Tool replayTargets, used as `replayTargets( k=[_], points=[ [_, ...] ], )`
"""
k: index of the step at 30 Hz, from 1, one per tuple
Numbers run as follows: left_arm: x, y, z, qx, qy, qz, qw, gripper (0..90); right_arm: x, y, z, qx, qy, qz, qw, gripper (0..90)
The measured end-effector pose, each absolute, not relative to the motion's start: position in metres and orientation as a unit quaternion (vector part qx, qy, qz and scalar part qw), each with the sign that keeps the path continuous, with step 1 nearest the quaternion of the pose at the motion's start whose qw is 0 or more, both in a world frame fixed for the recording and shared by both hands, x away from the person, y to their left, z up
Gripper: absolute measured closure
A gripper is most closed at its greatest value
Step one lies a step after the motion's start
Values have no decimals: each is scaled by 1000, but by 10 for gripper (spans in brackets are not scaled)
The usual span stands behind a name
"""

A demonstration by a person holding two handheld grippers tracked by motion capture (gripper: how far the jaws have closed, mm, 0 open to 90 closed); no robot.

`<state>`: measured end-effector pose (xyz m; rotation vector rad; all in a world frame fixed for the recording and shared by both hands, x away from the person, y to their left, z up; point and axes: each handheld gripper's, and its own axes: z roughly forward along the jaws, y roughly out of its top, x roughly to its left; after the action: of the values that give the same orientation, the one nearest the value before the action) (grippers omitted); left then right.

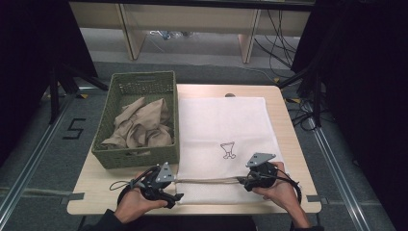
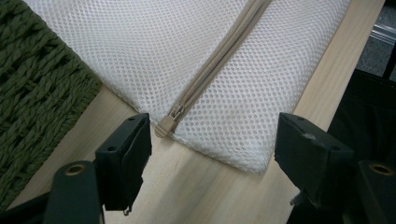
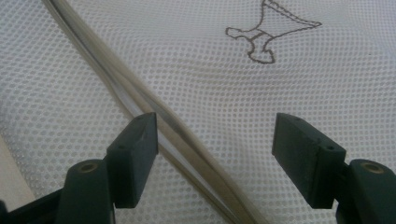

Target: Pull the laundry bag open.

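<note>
Bag: white mesh laundry bag (image 1: 223, 134) with a small brown embroidered figure (image 1: 228, 149), flat on the pale wooden table (image 1: 293, 144), centre to 3 o'clock
Zipper: beige zipper (image 1: 207, 181) along the bag's 6 o'clock edge; its slider (image 2: 169, 122) sits at the bag's 9 o'clock corner
Left gripper: left gripper (image 1: 177, 197) at 7 o'clock, jaws wide apart, nothing between the pads; slider just beside one jaw, not clamped
Right gripper: right gripper (image 1: 240, 180) at 5 o'clock over the mesh, jaws spread, zipper running past one jaw, nothing gripped
Basket: green woven rectangular basket (image 1: 118, 159) at 10 o'clock, touching the bag's edge
Contents: crumpled beige cloth (image 1: 142, 126) inside the basket
</note>
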<state>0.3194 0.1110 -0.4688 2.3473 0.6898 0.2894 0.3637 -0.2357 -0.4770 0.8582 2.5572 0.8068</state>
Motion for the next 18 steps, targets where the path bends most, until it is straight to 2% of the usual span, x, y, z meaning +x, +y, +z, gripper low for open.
replayTargets(
  k=[18],
  points=[
    [314,116,-471,892,285,110,335,261,363,-225,-482,284,910,259,153,347]
  ],
)
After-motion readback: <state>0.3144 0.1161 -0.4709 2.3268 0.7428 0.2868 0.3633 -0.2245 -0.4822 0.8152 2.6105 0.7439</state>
